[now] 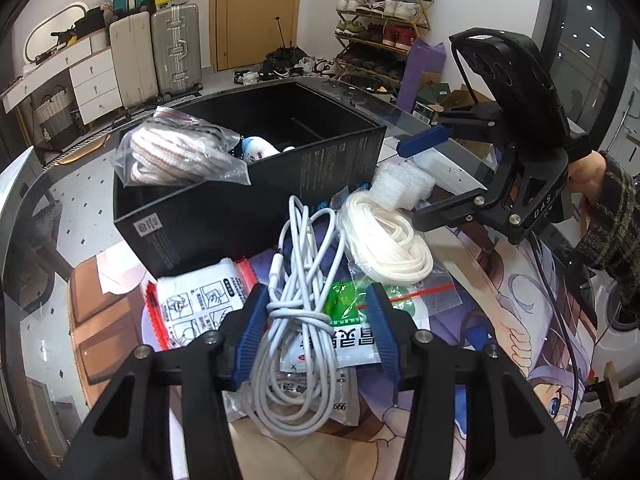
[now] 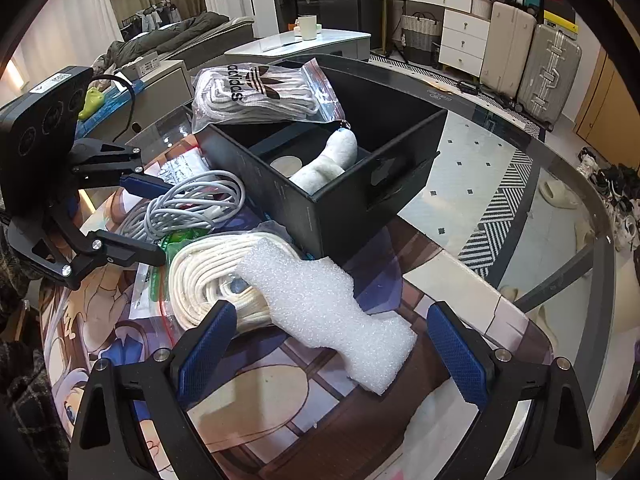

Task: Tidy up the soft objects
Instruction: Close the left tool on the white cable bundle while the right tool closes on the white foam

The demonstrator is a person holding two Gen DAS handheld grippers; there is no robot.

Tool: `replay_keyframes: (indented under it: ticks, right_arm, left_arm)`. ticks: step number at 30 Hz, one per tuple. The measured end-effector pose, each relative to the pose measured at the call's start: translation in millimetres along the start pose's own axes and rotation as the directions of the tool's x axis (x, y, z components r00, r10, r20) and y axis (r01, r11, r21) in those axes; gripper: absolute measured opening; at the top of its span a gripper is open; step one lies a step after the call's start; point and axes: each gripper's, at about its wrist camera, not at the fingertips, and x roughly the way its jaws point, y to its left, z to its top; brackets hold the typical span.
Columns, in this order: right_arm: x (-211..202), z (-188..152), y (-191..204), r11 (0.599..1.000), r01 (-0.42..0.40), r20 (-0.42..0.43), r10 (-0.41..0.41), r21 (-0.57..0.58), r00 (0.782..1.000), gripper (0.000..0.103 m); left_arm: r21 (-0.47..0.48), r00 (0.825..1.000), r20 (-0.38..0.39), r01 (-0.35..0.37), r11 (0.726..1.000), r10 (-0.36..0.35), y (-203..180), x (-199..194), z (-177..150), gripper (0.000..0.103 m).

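Left gripper (image 1: 318, 320) narrowed around white cable bundle (image 1: 296, 312), pads apart; next, squeezed and lifted into far black box (image 1: 224, 216).

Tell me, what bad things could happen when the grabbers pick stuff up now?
1. The left gripper straddles a loose white cable; only some loops may get pinched, so the rest could dangle and drag the packets underneath.
2. The foam lies partly on the cord coil; the open right gripper might nudge the coil when it grabs.
3. The bag of laces sits tilted on the box rim and may slide off if the box is bumped.
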Motion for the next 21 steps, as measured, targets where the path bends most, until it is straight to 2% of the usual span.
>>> replay_keyframes:
  ticks: [4, 9, 14, 21]
  right_arm:
    - [3.4, 2.9, 2.4, 1.000, -0.017, -0.010, 0.017, -0.008, 1.000, 0.087]
    - [2.7, 4.2, 1.8, 0.999, -0.030, -0.019, 0.029, -0.019, 0.999, 0.077]
    - [1.2, 4.5, 6.8, 0.999, -0.027, -0.030, 0.026, -0.034, 0.999, 0.068]
    - [-5.1, -0.3, 13.6, 0.999, -0.011, -0.035, 0.010, -0.035, 0.999, 0.063]
  left_arm:
    - [-0.016, 1.000, 0.003, 0.008, 1.000, -0.008, 2.6, -0.4, -0.5, 0.044]
    - [-0.028, 1.000, -0.001, 0.002, 1.000, -0.002, 4.9, -3.1, -3.0, 0.031]
    - [-0.039, 1.000, -0.003, -0.014, 0.999, 0.014, 4.1, -1.8, -0.9, 0.031]
    - [-0.051, 0.999, 0.012, -0.033, 0.998, 0.034, 1.6, -4.3, -3.9, 0.031]
